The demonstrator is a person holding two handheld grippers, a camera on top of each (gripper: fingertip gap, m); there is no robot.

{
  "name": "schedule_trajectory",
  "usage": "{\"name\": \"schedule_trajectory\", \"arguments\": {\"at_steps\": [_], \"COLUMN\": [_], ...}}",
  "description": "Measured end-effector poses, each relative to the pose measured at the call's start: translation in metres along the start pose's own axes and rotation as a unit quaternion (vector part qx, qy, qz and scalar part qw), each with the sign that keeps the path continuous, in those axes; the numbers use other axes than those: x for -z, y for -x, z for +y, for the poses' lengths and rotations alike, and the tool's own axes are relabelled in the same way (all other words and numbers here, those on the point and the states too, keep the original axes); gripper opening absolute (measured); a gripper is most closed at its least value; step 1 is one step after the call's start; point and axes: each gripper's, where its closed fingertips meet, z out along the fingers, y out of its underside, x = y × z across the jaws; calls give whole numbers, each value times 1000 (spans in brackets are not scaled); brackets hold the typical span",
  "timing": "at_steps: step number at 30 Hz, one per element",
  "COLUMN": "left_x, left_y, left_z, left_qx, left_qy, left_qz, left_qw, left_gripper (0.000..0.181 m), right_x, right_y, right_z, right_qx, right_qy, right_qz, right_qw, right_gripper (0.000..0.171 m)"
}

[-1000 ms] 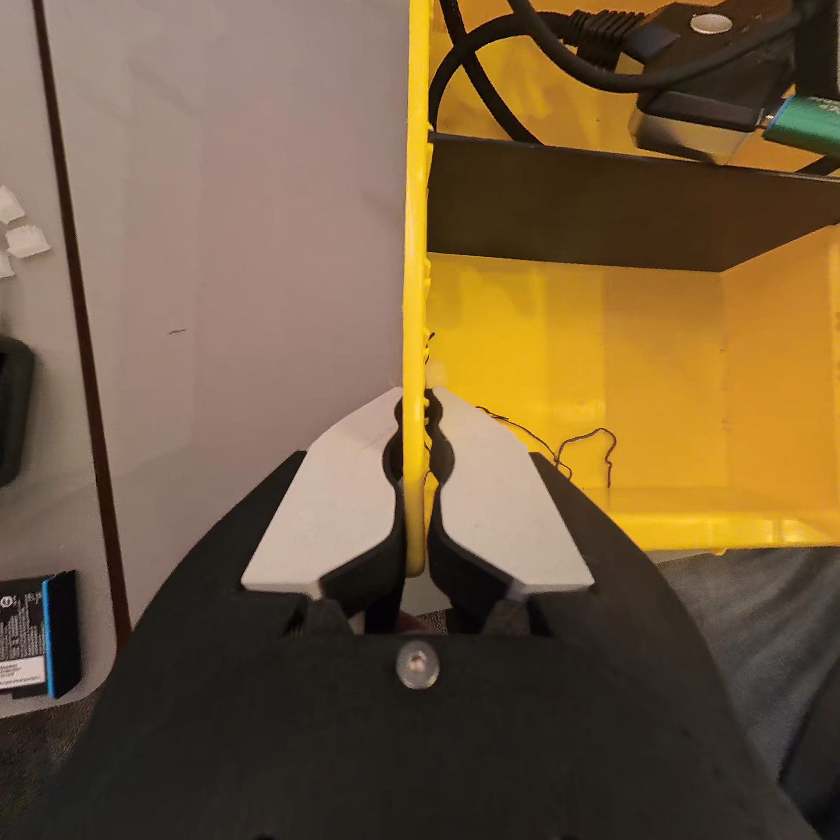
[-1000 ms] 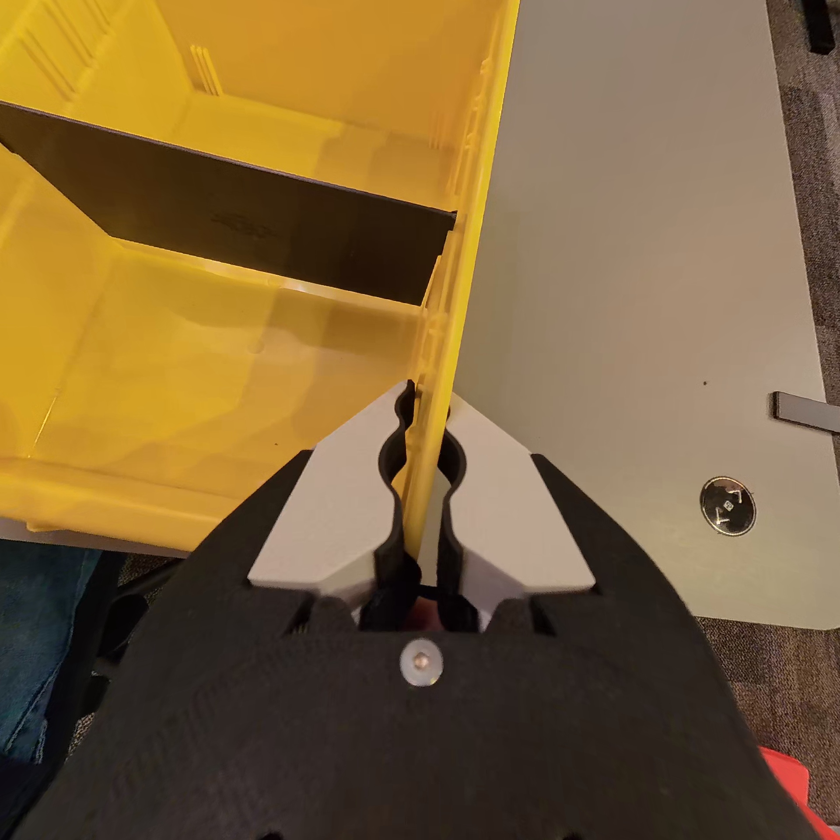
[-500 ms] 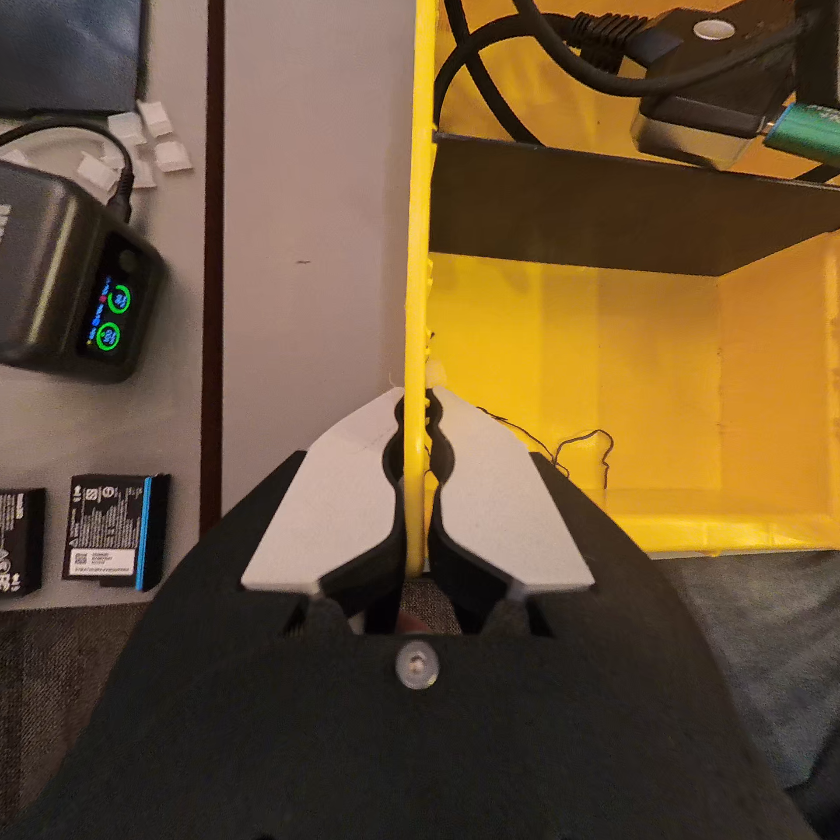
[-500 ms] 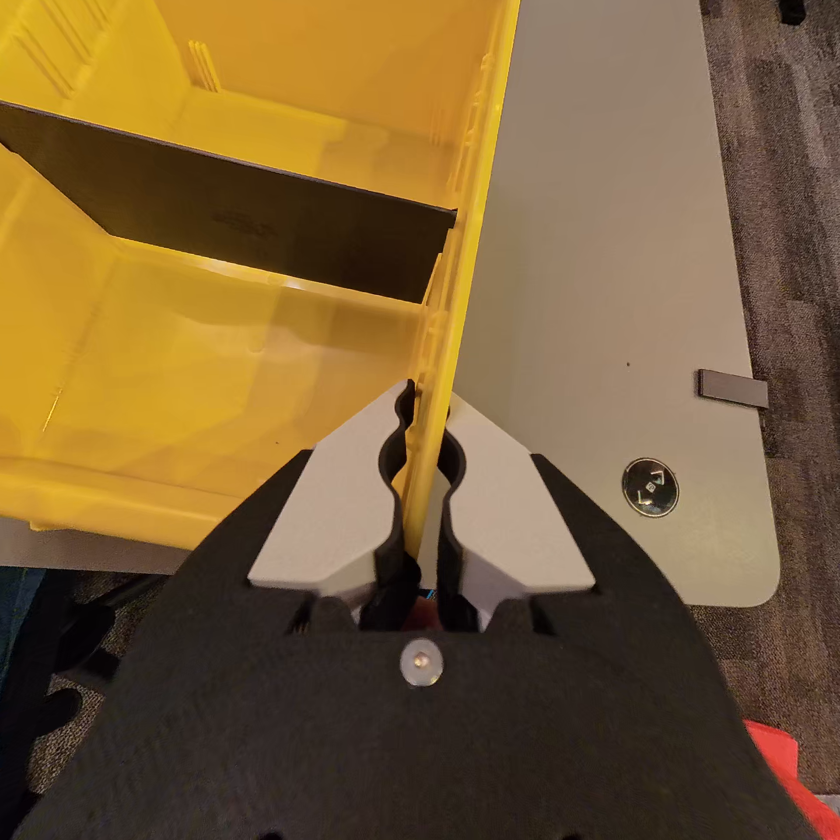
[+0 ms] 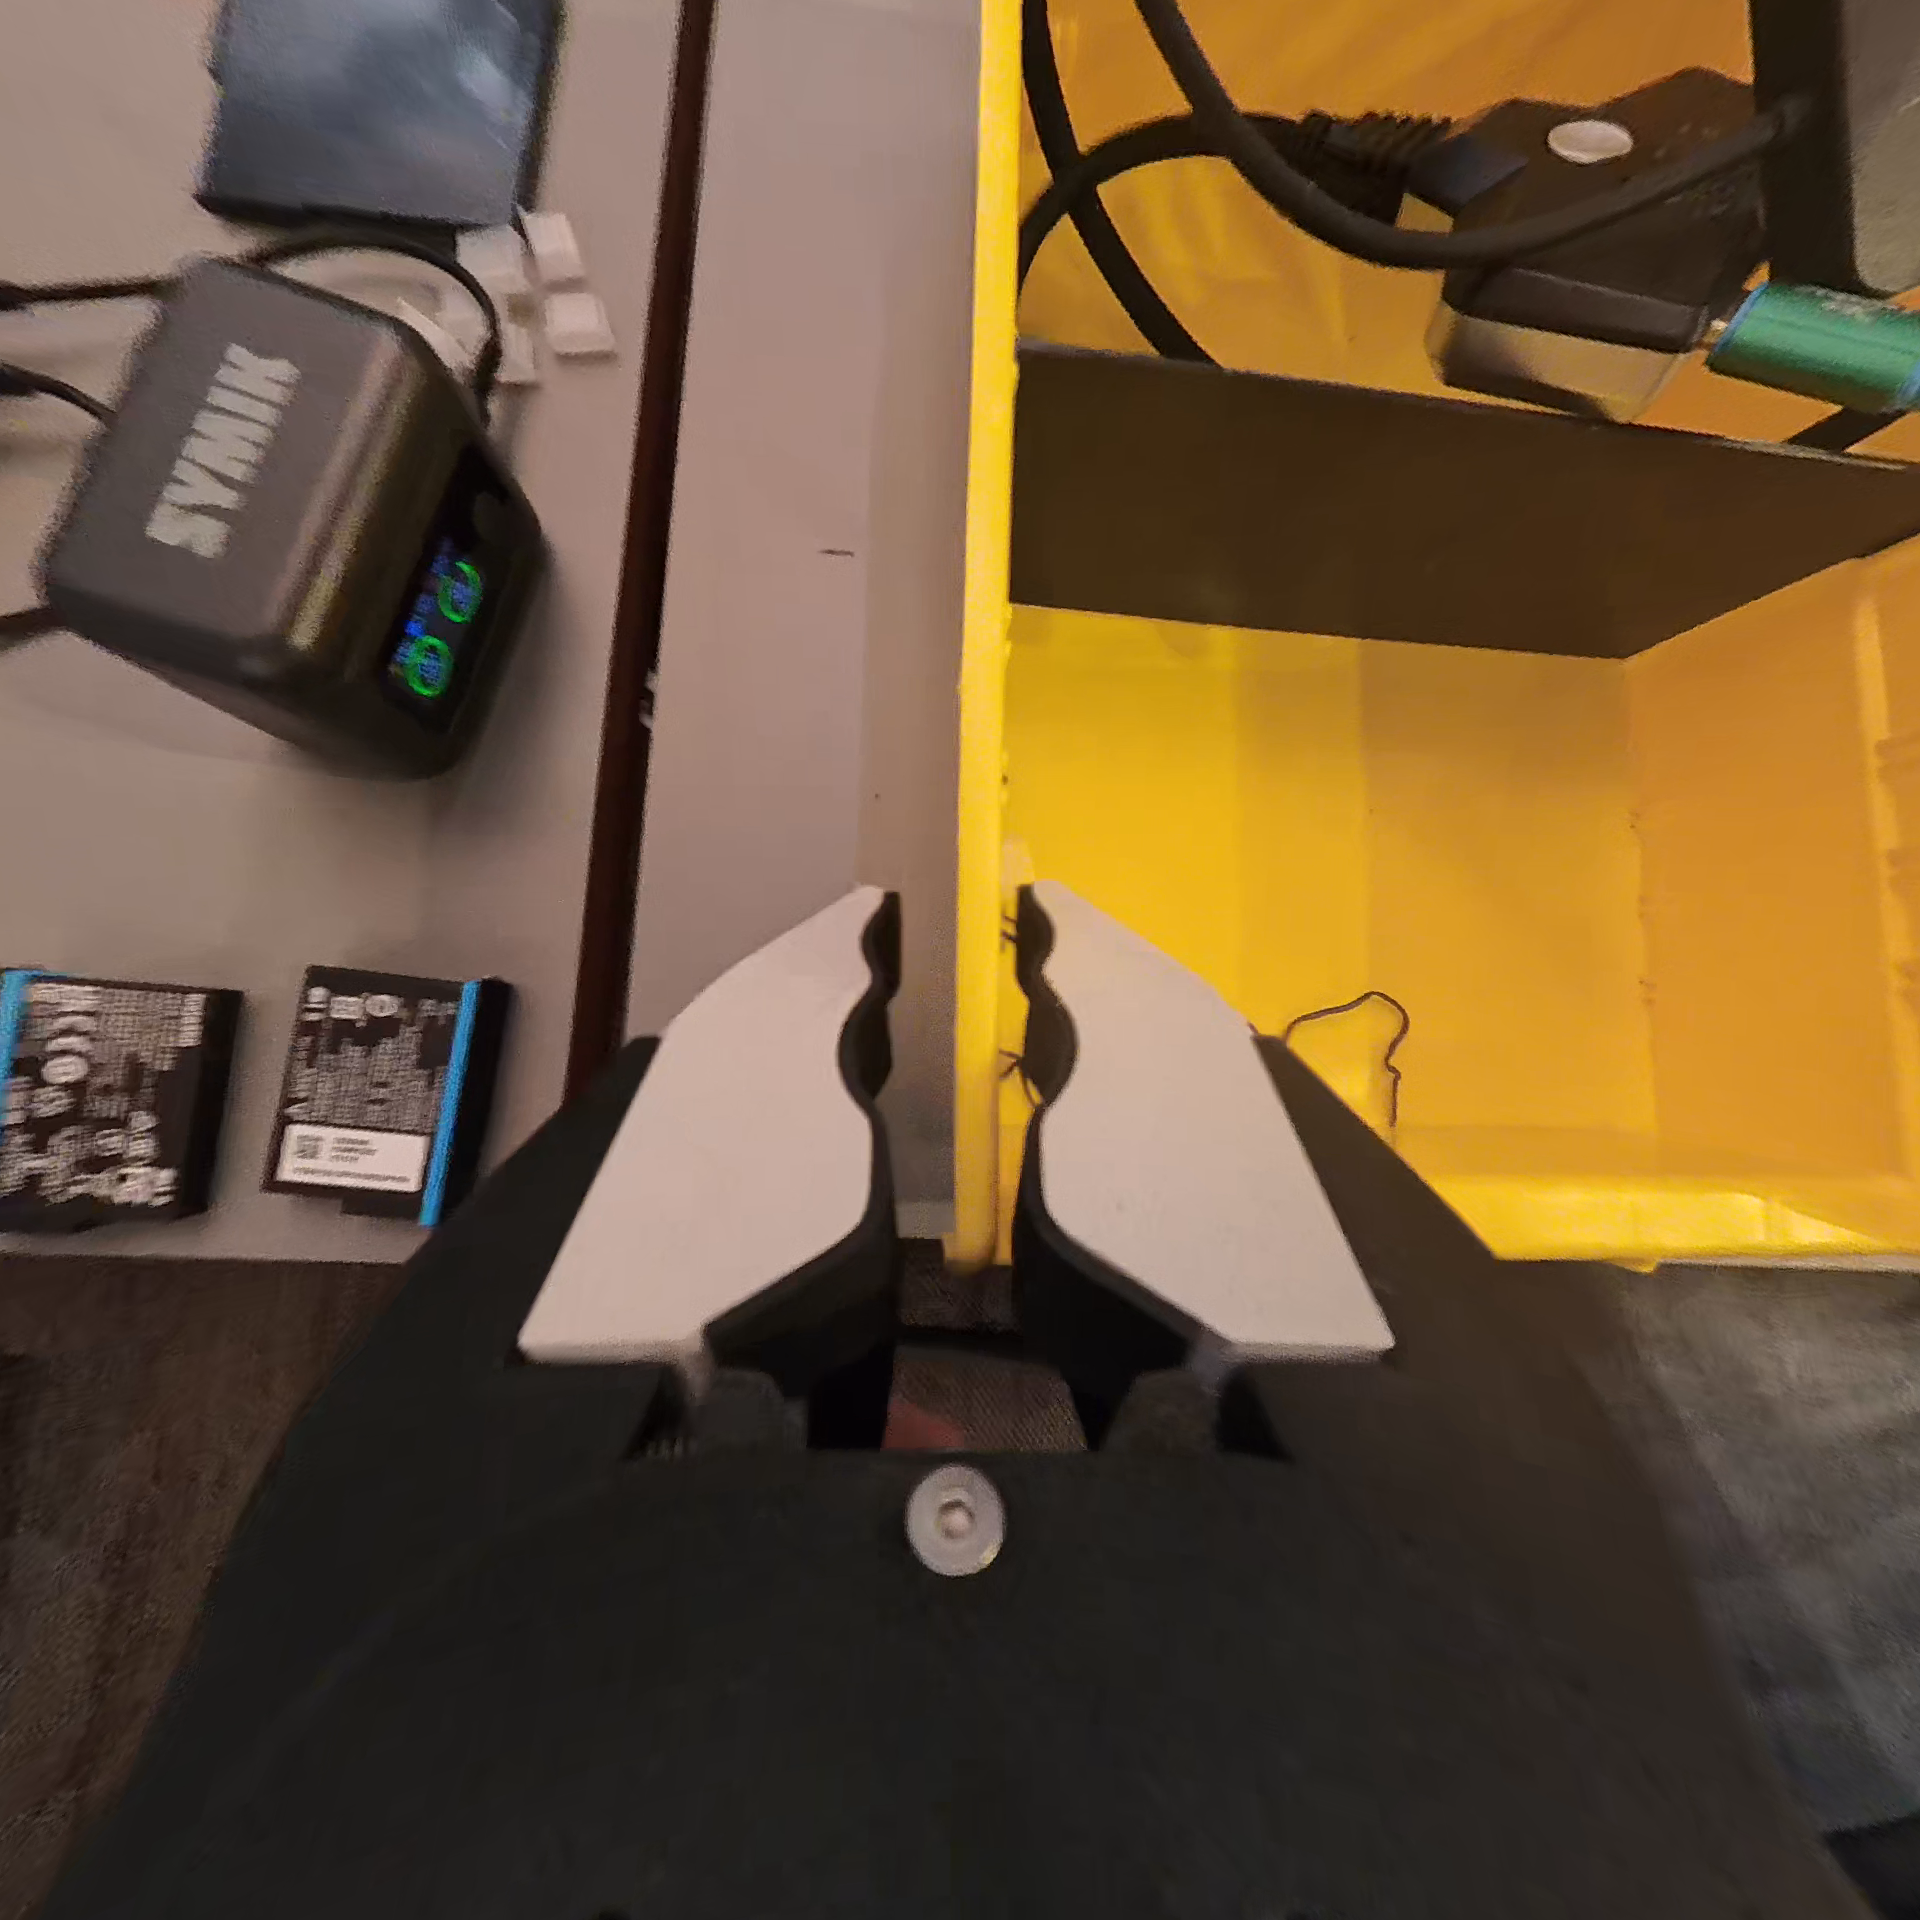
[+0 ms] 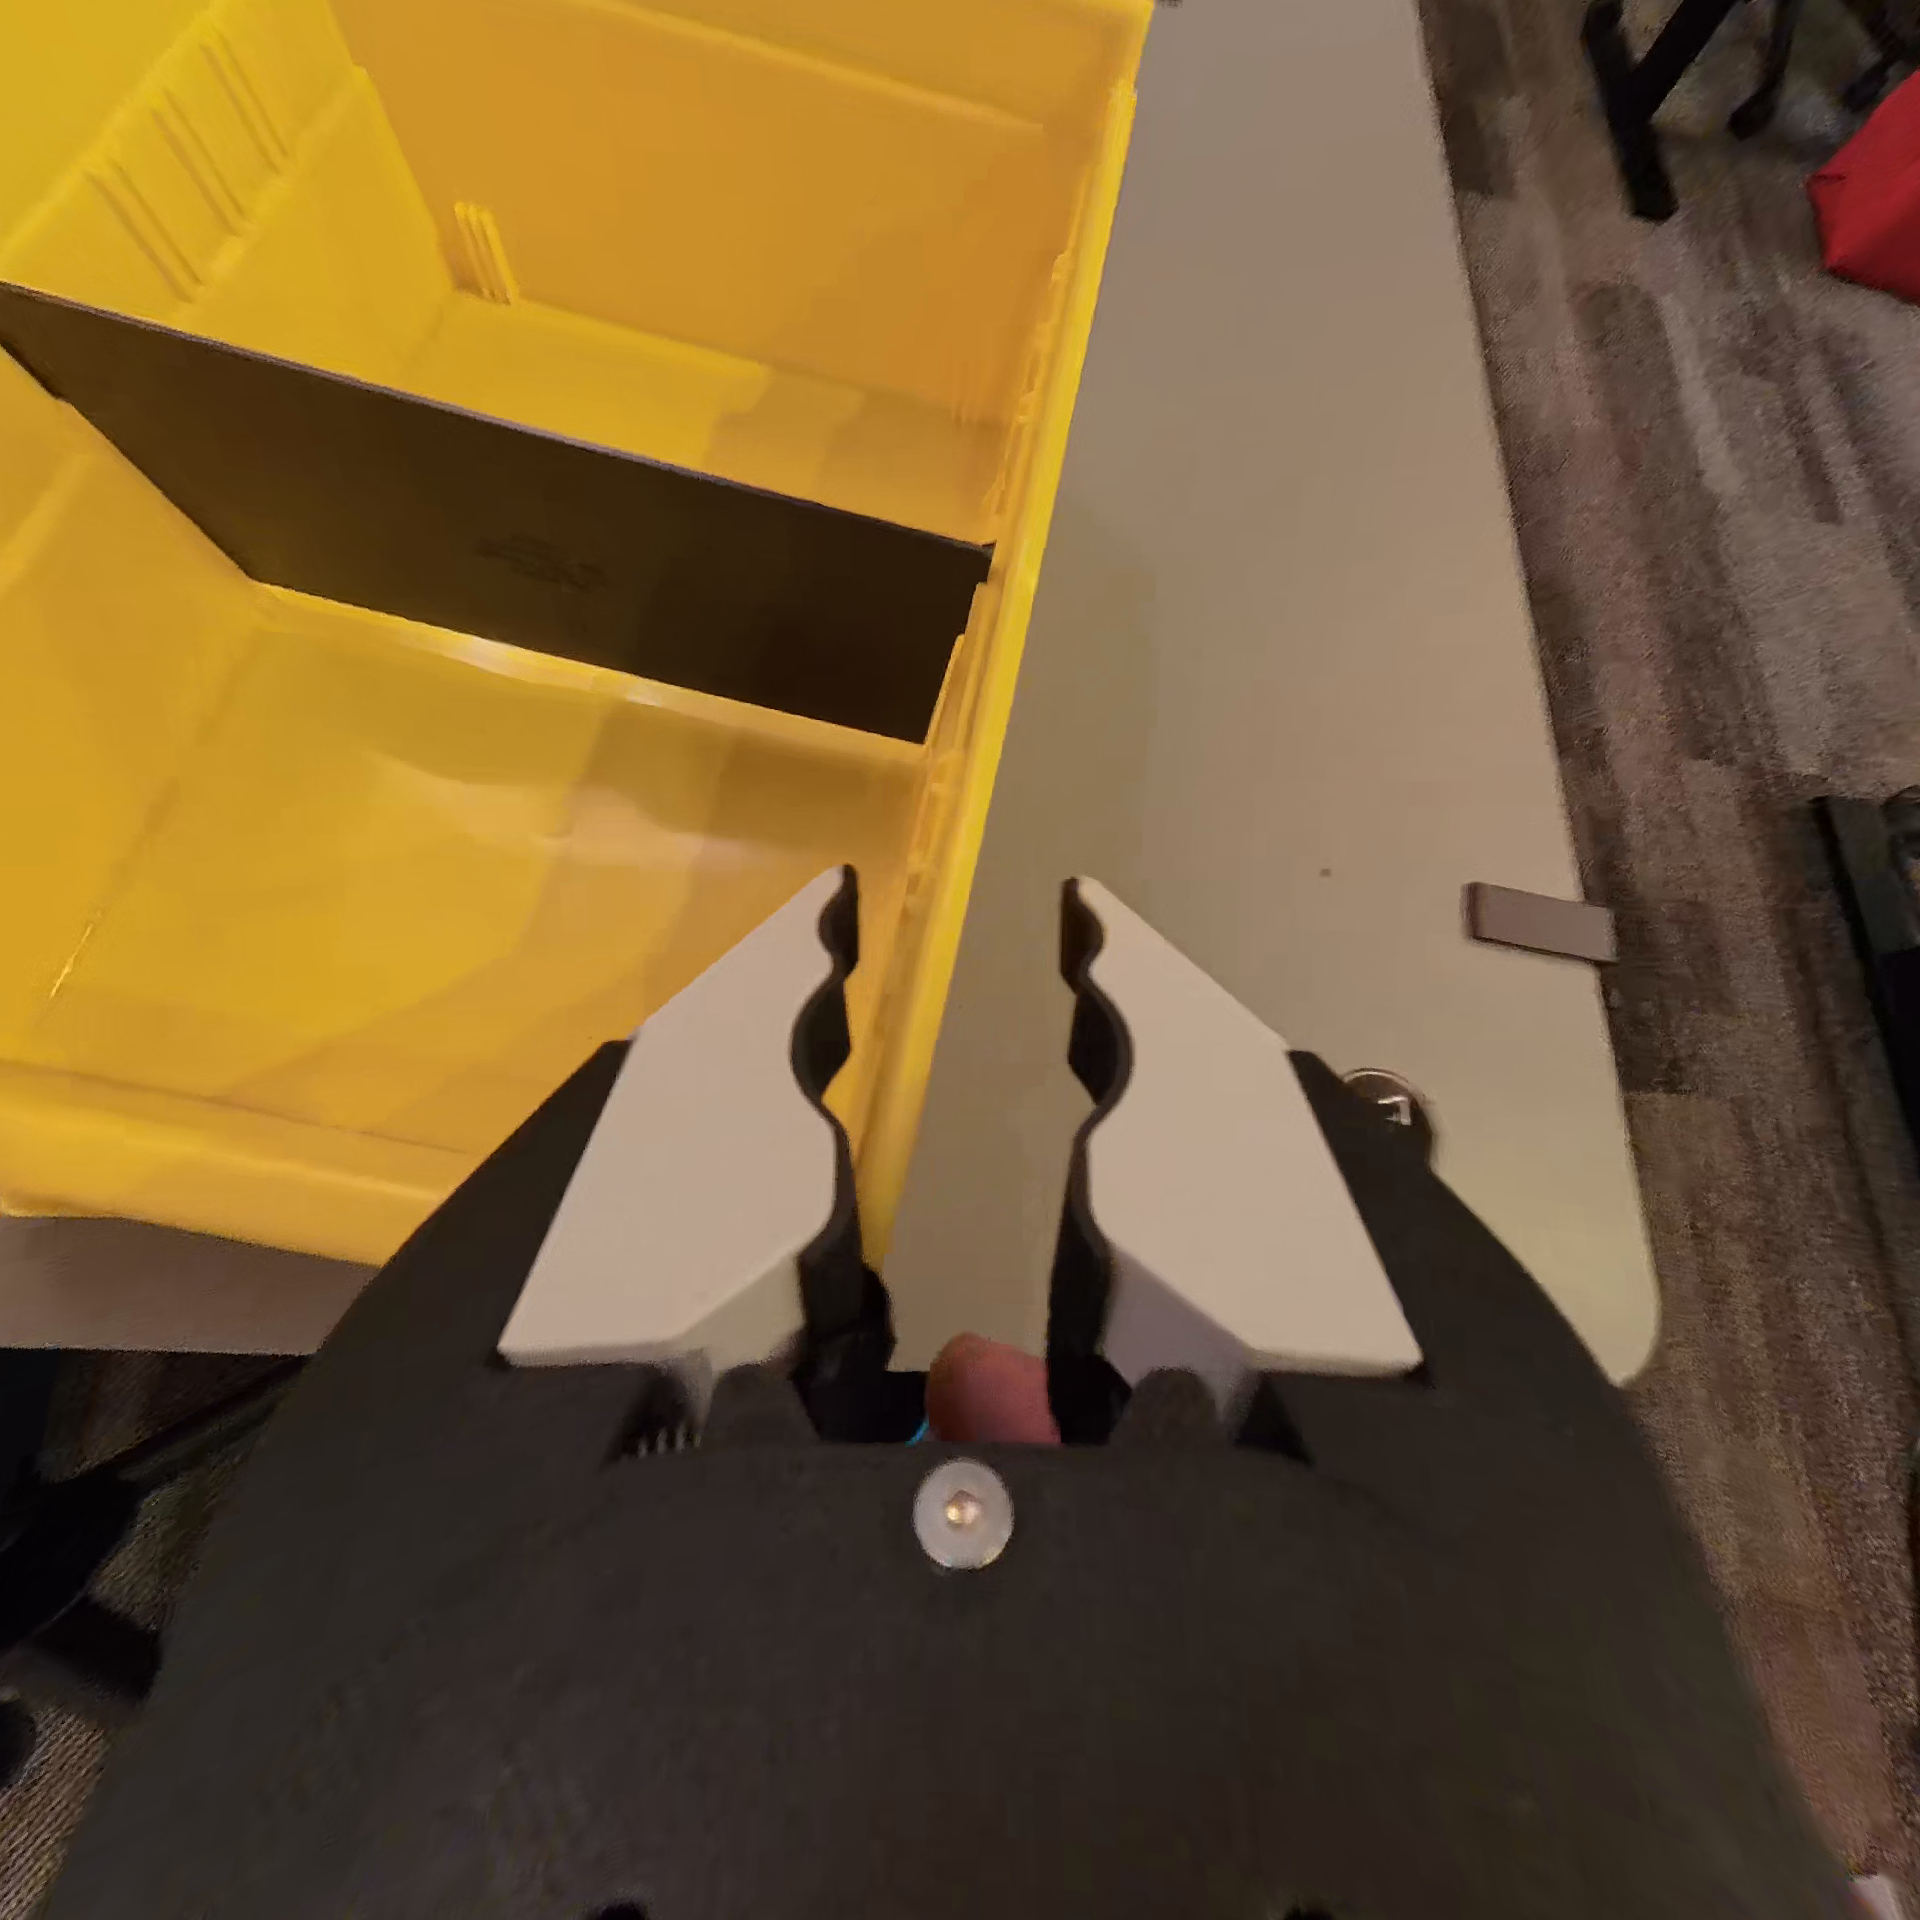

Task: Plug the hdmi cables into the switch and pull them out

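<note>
Left gripper (image 5: 954, 904) parted at frame centre, straddling the left wall of a yellow bin (image 5: 979, 623) without clamping it. Black divider (image 5: 1403, 509) across the bin's upper part; beyond it, upper right, black cables (image 5: 1195, 114) and a dark switch (image 5: 1600, 249) with a green plug (image 5: 1829, 343). Grey table (image 5: 790, 520) left; black charger (image 5: 291, 520) upper left, two battery packs (image 5: 384, 1091) lower left.

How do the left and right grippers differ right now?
The left gripper straddles the left wall of the yellow bin; the right gripper straddles its right wall. The right jaws gape wider than the left jaws. Shared: both are open, with a wall between the jaws, unclamped.
</note>
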Motion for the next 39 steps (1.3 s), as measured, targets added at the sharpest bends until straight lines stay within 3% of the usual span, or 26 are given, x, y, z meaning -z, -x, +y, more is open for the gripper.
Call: {"name": "schedule_trajectory", "arguments": {"at_steps": [1, 6, 10, 15, 21, 25, 27, 30, 34, 39], "left_x": [6, 43, 67, 80, 80, 52, 30, -5, -47, -63], "left_y": [2, -21, -87, -202, -328, -377, -390, -400, -390, -388], "left_z": [-5, -40, -66, -76, -46, -23, -17, -11, 0, 3], "left_qx": [-6, -55, -121, -284, -406, -417, -421, -387, -345, -326], "left_qy": [-16, -125, -190, -208, -208, -162, -141, -98, -36, -26], "left_qz": [-12, -22, 32, 87, 182, 238, 245, 270, 262, 269], "left_qw": [1000, 990, 974, 932, 871, 862, 862, 876, 900, 906], "left_gripper": [23, 34, 45, 48, 48, 51, 56, 60, 64, 72], "right_x": [4, 32, 67, 84, 72, 66, 51, 9, -45, -62], "right_y": [-4, -10, 23, 135, 306, 392, 418, 439, 455, 468], "right_z": [-2, -22, -69, -123, -133, -138, -139, -135, -112, -85], "right_qx": [9, 21, 43, 163, 254, 213, 218, 234, 180, 142], "right_qy": [-6, -33, -99, -147, -132, -97, -74, -47, 11, 47], "right_qz": [16, 58, 41, -43, -205, -314, -317, -280, -278, -298], "right_qw": [1000, 998, 993, 975, 936, 920, 920, 930, 943, 943], "right_gripper": [43, 76, 79, 88, 99, 105, 109, 114, 123, 126]}}
